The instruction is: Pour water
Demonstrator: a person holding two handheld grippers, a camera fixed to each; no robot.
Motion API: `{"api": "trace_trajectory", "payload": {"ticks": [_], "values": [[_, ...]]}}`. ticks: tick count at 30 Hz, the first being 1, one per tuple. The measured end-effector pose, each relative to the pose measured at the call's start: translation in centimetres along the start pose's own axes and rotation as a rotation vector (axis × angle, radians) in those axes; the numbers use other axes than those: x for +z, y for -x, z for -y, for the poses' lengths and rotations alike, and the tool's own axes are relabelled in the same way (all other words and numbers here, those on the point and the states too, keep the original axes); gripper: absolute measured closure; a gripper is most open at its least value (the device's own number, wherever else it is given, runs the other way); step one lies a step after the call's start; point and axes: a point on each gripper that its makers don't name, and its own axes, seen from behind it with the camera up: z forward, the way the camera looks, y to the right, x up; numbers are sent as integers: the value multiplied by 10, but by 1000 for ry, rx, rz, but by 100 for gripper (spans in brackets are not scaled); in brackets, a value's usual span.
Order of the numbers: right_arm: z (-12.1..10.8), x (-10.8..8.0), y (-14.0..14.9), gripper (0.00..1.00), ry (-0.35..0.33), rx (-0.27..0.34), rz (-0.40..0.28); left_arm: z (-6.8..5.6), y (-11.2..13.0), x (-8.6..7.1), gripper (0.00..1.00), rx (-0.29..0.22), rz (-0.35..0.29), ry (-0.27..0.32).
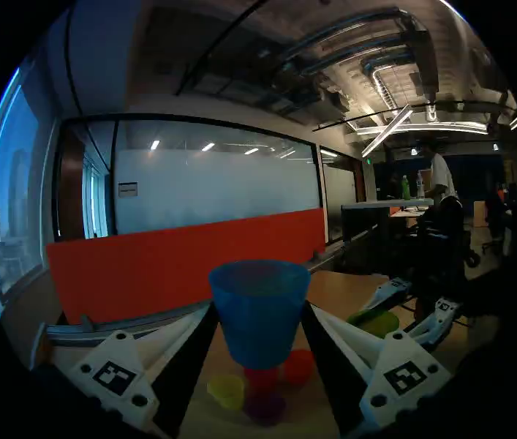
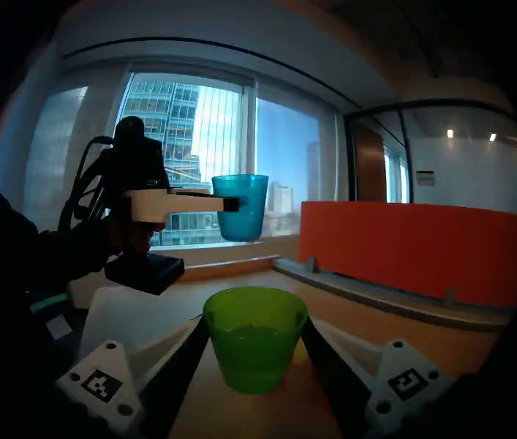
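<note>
My left gripper [image 1: 258,331] is shut on a blue plastic cup [image 1: 258,293], held upright above the wooden table [image 1: 331,285]. Under it stand small yellow [image 1: 227,389], red [image 1: 262,377], orange [image 1: 299,364] and purple [image 1: 265,408] cups. My right gripper [image 2: 256,328] is shut on a translucent green cup [image 2: 256,347], upright, with what looks like a little liquid inside. In the right gripper view the left gripper [image 2: 230,205] holds the blue cup [image 2: 242,208] higher up and farther off. In the left gripper view the right gripper [image 1: 384,319] and green cup [image 1: 368,320] sit low to the right.
An orange partition [image 1: 170,263] runs along the table's far side, with a metal rail [image 2: 375,296] at its foot. Large windows [image 2: 185,146] lie beyond. A white sheet [image 2: 141,314] lies on the table. A person [image 1: 441,179] stands far off by desks and chairs.
</note>
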Motion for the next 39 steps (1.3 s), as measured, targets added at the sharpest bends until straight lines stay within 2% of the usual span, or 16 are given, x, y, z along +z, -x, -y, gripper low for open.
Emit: {"api": "trace_trajectory", "payload": {"ticks": [12,24,39], "values": [[-19,-14,6,11,43,-7,21,13,31,-16,20,-20,35,-46],[-25,-18,9,10,48,7,36,6,49,-20,20,-6,70,-39],[-20,-24,27,10,23,-11,122,0,82,-28,20,-3,131,-26]]}}
